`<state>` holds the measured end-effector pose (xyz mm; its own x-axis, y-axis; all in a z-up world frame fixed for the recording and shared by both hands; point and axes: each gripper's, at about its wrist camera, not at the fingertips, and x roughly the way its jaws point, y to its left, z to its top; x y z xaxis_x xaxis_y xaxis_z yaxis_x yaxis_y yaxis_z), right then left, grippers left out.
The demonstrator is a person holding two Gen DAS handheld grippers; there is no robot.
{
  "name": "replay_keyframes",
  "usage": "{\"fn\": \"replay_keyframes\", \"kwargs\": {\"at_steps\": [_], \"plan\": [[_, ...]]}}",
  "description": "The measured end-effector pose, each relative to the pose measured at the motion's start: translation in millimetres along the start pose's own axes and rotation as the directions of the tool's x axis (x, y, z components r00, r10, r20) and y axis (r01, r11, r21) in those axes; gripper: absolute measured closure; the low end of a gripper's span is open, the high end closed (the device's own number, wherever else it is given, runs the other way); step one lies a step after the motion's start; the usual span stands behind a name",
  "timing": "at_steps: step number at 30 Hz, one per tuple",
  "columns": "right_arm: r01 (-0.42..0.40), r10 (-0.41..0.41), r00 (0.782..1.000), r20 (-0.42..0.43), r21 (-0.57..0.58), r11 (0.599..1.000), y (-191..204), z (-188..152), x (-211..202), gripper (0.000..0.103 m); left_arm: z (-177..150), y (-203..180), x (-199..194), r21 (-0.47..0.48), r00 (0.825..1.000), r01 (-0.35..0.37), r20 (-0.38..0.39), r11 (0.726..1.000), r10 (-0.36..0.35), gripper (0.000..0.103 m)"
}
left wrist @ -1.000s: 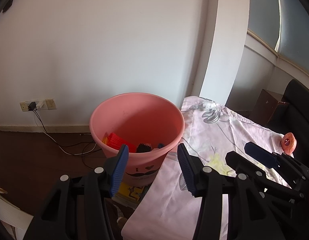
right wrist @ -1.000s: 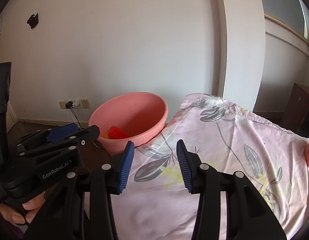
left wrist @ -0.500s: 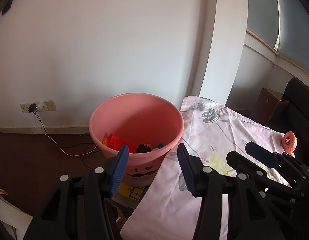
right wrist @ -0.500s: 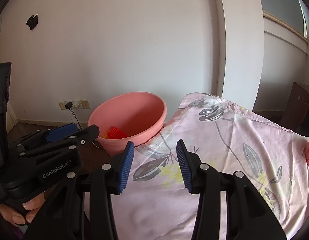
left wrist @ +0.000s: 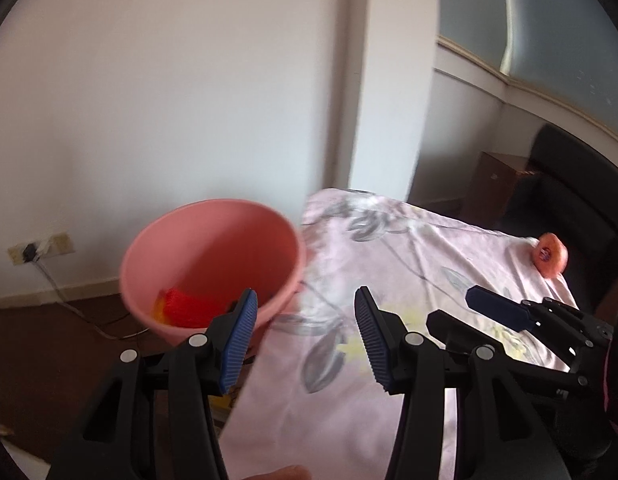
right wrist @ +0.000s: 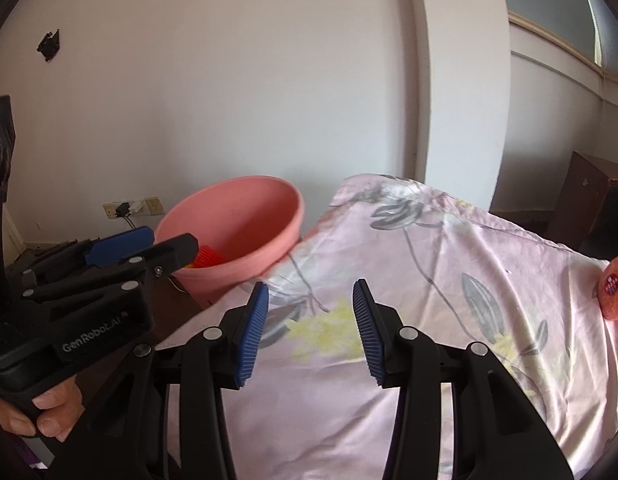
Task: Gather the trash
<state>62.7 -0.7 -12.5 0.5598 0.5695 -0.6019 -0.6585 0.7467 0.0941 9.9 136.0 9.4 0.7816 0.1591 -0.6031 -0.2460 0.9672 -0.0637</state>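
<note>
My left tongs [right wrist: 121, 250] marked "GenRobot.AI", parted and empty beside the pink bin [right wrist: 245, 236], my right tongs [right wrist: 309, 328] parted and empty above the floral-clothed counter [right wrist: 429, 280], orange trash [right wrist: 615, 288] at its far right edge, label unreadable

A pink bucket [left wrist: 213, 256] holds red and yellow trash [left wrist: 177, 306]. The cloth [right wrist: 429, 288] is pale pink with grey leaves and yellow flowers. An orange ball [left wrist: 551, 254] lies on it. Gripper pads [right wrist: 253, 332] are blue, the wall [right wrist: 229, 80] white.

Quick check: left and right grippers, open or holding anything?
Left gripper: open, holding nothing.
Right gripper: open, holding nothing.
</note>
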Motion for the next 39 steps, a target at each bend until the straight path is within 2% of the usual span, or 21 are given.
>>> {"fn": "replay_keyframes", "kwargs": {"at_steps": [4,7,9,13,17,21,28,30,33,37,39], "plan": [[0.074,-0.074,0.997,-0.012,0.043,0.996,-31.9,-7.3,-5.7,0.058,1.6,-34.3,13.7,0.087,0.992,0.123,-0.033,0.989,-0.121,0.053],[0.156,-0.155,0.988,-0.026,0.087,0.984,-66.2,-14.5,-15.7,0.058,-0.7,-65.4,27.0,0.164,0.972,0.23,-0.082,0.959,-0.219,0.053],[0.227,-0.223,0.974,-0.047,0.125,0.966,-96.1,-22.0,-23.7,0.058,-4.4,-90.5,36.1,0.221,0.946,0.318,-0.135,0.922,-0.294,0.053],[0.341,-0.325,0.939,-0.108,0.192,0.92,-150.5,-39.4,-35.9,0.058,-13.3,-136.4,51.6,0.309,0.896,0.438,-0.223,0.844,-0.383,0.053],[0.394,-0.354,0.916,-0.188,0.252,0.884,-191.9,-58.5,-40.4,0.058,-26.5,-185.8,65.0,0.384,0.857,0.512,-0.297,0.768,-0.422,0.053],[0.418,-0.359,0.903,-0.235,0.29,0.861,-217.5,-72.3,-39.6,0.058,-38.8,-222.6,80.6,0.404,0.819,0.568,-0.366,0.717,-0.442,0.053],[0.431,-0.346,0.892,-0.29,0.316,0.845,-237.2,-89.8,-28.6,0.058,-60.4,-254.9,102.1,0.442,0.788,0.607,-0.444,0.661,-0.426,0.053],[0.431,-0.351,0.893,-0.283,0.307,0.849,-238.5,-90.3,-28.2,0.058,-63.5,-260.9,101.6,0.468,0.794,0.602,-0.437,0.648,-0.422,0.052],[0.435,-0.356,0.889,-0.288,0.289,0.853,-239.0,-88.7,-28.9,0.058,-65.9,-270.6,101.1,0.498,0.799,0.597,-0.438,0.629,-0.412,0.042],[0.444,-0.373,0.883,-0.286,0.249,0.86,-237.2,-89.1,-26.5,0.055,-66.1,-281.9,103.8,0.498,0.794,0.603,-0.448,0.624,-0.41,0.033],[0.445,-0.374,0.882,-0.288,0.242,0.863,-236.6,-88.8,-25.6,0.053,-67.1,-286.6,105.8,0.496,0.794,0.603,-0.453,0.625,-0.406,0.023]]}}
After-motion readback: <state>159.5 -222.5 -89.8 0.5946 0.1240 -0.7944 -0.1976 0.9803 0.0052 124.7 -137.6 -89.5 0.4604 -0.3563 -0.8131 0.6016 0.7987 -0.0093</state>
